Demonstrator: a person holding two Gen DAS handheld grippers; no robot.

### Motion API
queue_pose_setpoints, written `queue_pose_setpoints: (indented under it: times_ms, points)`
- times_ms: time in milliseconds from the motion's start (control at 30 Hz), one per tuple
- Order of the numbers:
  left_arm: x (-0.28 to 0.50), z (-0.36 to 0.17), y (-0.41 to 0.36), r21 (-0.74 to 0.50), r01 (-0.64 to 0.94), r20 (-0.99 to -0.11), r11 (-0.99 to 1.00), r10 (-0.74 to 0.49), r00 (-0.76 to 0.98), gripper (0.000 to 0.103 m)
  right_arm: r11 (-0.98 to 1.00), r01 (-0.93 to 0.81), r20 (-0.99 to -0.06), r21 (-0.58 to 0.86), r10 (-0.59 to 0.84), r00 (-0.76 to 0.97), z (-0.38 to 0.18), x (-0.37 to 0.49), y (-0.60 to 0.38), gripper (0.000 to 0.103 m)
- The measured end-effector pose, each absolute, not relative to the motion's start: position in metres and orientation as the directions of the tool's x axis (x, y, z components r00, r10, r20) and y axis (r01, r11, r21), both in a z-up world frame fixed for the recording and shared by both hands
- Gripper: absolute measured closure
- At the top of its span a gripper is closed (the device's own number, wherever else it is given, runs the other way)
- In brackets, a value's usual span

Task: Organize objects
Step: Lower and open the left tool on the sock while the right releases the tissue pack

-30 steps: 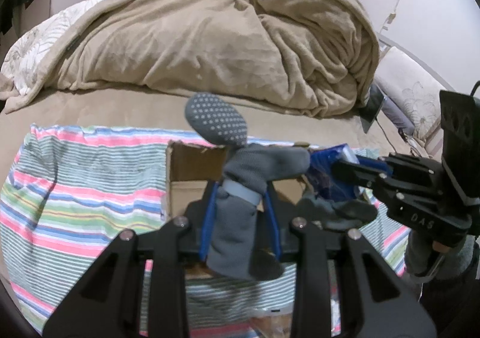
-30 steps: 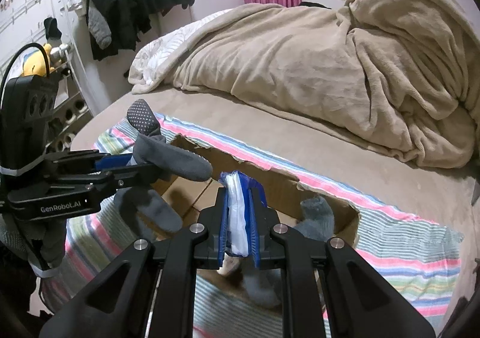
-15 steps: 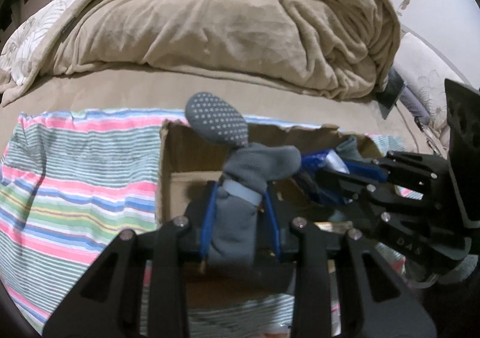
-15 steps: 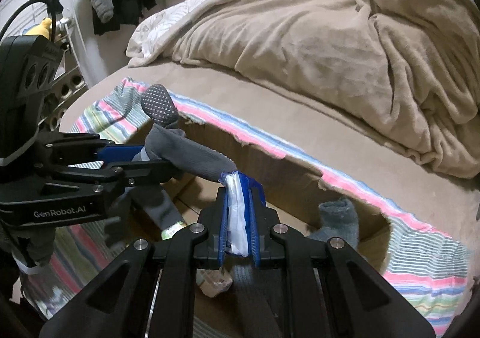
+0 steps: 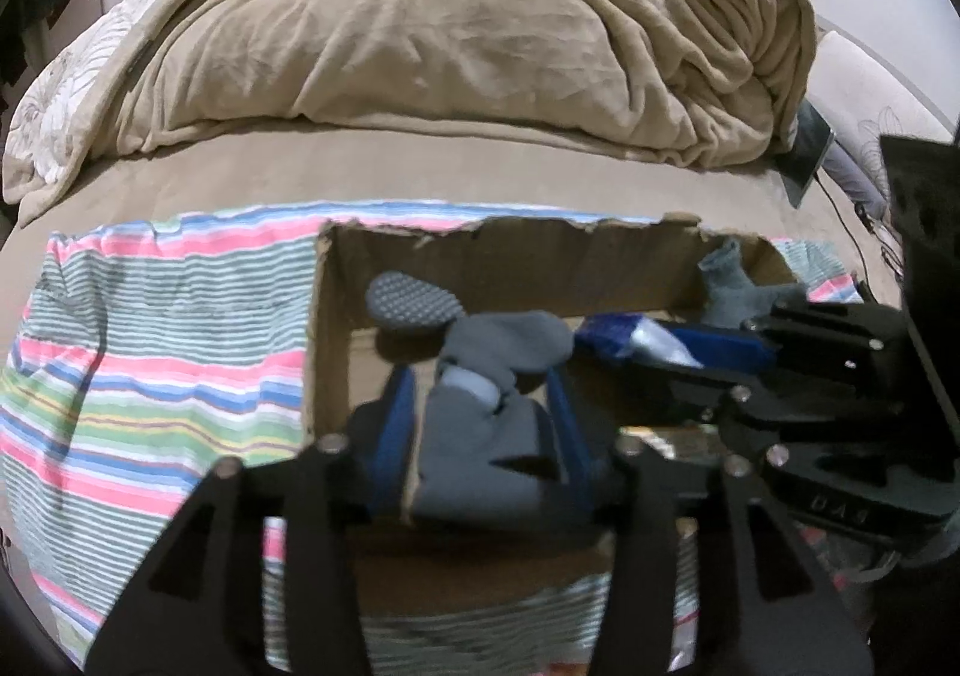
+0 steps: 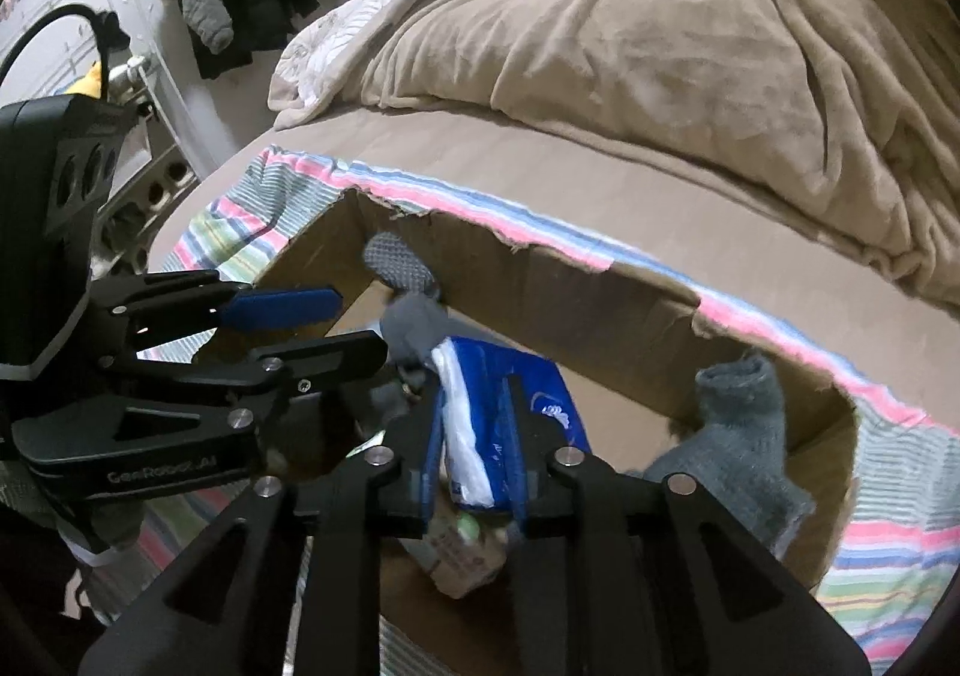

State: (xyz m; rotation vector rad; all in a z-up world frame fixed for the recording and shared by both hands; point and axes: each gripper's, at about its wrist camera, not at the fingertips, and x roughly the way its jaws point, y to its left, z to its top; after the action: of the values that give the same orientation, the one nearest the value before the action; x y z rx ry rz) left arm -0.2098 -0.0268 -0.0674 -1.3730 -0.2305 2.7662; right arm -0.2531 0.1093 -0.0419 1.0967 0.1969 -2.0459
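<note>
Inside cardboard box [image 6: 600, 310]: two grey socks [image 6: 738, 412], one tissue pack [image 6: 480, 436].

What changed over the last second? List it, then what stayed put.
Both tools dropped down into the cardboard box. The left hand-held gripper has opened around the gray sock, which was clamped before. The right hand-held gripper remains shut on the blue tissue pack. Unchanged: the other sock in the box corner, the striped cloth, the blanket.
</note>
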Motion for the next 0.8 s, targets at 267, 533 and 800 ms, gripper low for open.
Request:
queue_pose_setpoints:
  times_ms: [267, 533, 800]
  points:
    - [-0.194, -0.054, -0.028, -0.160, 0.028, -0.771, -0.987, 0.108, -0.628, 0.044, -0.678, 0.661, -0.751, 0.321, -0.607, -0.259, -0.047, -0.256, 0.118, 0.051]
    - [-0.170, -0.043, -0.031, -0.177, 0.032, -0.755, -0.984, 0.115, -0.646, 0.038, -0.693, 0.636, -0.736, 0.338, -0.616, -0.280, -0.036, -0.241, 0.128, 0.051]
    - [-0.146, -0.031, -0.034, -0.191, 0.033, -0.741, -0.981, 0.123, -0.660, 0.038, -0.716, 0.627, -0.729, 0.307, -0.600, -0.329, -0.018, -0.218, 0.139, 0.044]
